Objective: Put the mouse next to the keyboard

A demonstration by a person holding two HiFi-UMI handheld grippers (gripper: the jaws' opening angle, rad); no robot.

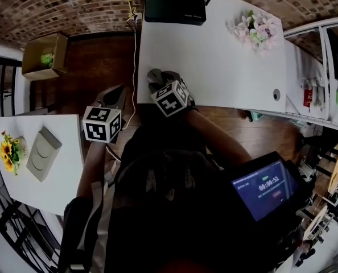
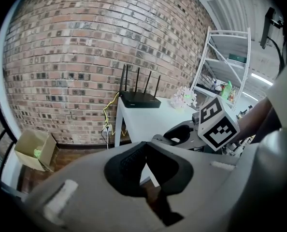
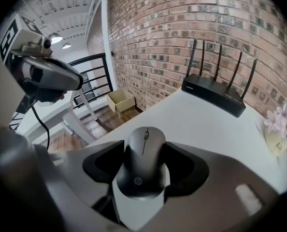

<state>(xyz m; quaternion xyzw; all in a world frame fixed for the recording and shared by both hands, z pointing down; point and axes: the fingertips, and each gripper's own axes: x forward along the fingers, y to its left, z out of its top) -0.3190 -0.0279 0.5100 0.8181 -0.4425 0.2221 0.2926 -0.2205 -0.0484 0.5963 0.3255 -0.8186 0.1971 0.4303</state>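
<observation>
A dark grey mouse (image 3: pixel 144 151) sits between the pads of my right gripper (image 3: pixel 145 172), which is shut on its sides. In the head view this gripper (image 1: pixel 161 79) is over the near left part of the white table (image 1: pixel 214 61); whether the mouse rests on the tabletop I cannot tell. My left gripper (image 2: pixel 144 164) has its pads pressed together with nothing between them. It hangs off the table's left side above the wooden floor (image 1: pixel 113 96). No keyboard shows in any view.
A black router (image 1: pixel 174 5) with antennas stands at the table's far edge, pink flowers (image 1: pixel 255 28) at its far right. A small white side table (image 1: pixel 55 186) at left carries a sunflower (image 1: pixel 8 151) and a grey pad. A cardboard box (image 1: pixel 44 54) lies on the floor.
</observation>
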